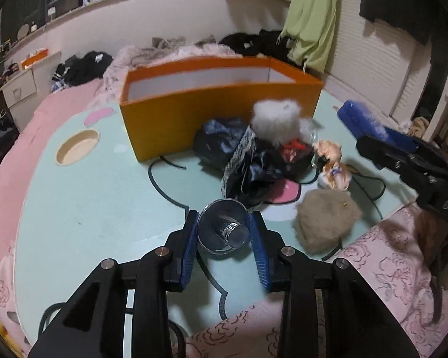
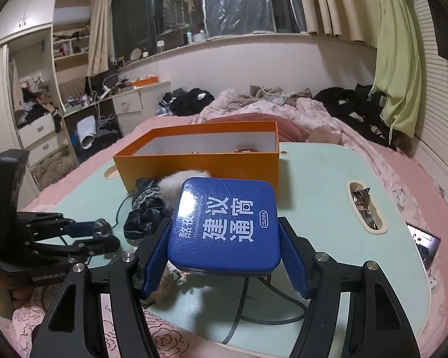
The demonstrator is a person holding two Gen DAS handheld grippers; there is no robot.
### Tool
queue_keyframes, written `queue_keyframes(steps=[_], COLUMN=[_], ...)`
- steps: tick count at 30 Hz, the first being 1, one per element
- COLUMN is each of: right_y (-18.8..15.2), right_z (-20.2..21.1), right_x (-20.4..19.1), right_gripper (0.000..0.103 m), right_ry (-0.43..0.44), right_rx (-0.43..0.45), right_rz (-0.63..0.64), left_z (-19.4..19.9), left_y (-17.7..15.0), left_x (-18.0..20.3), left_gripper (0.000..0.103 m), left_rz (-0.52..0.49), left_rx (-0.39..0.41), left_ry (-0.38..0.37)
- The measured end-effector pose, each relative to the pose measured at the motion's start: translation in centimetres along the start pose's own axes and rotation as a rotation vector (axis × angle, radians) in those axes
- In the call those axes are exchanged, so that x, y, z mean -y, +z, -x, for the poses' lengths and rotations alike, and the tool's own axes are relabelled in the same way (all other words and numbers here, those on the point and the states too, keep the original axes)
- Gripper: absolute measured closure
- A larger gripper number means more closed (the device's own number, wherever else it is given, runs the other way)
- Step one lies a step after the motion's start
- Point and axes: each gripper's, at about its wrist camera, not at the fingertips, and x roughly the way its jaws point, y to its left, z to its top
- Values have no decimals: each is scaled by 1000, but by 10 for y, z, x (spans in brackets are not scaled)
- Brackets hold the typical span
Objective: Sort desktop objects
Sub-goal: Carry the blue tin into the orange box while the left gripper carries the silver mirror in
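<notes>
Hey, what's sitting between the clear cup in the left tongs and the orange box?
In the left wrist view, a dark crumpled cloth heap with a white fluffy ball lies between the clear cup and the orange box.

I see a clear plastic cup (image 1: 224, 228) lying on its side low in the left wrist view, mouth toward the camera. A glossy blue square tin (image 2: 225, 223) with white lettering sits tilted at centre of the right wrist view, before an open orange cardboard box (image 2: 200, 161).
</notes>
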Motion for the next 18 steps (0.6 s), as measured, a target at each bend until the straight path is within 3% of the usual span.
queue_keyframes(steps=[6, 11, 15, 17, 18], right_y=[28, 75, 103, 106, 105], right_z=[-4, -30, -75, -97, -109], right_x=[-6, -7, 4, 9, 10], right_gripper=[35, 35, 35, 35, 35], right_ry=[20, -9, -4, -18, -29], right_rx=[34, 74, 21, -30, -63], right_rz=[48, 112, 78, 78, 82], left_z=[10, 11, -11, -30, -41], left_y=[24, 79, 115, 124, 125], left_x=[-1, -8, -21, -32, -38], left_gripper=[68, 68, 68, 67, 62], left_rz=[-7, -12, 11, 43, 66], left_rx=[67, 186, 198, 164, 134], left_ry=[13, 46, 88, 101, 113])
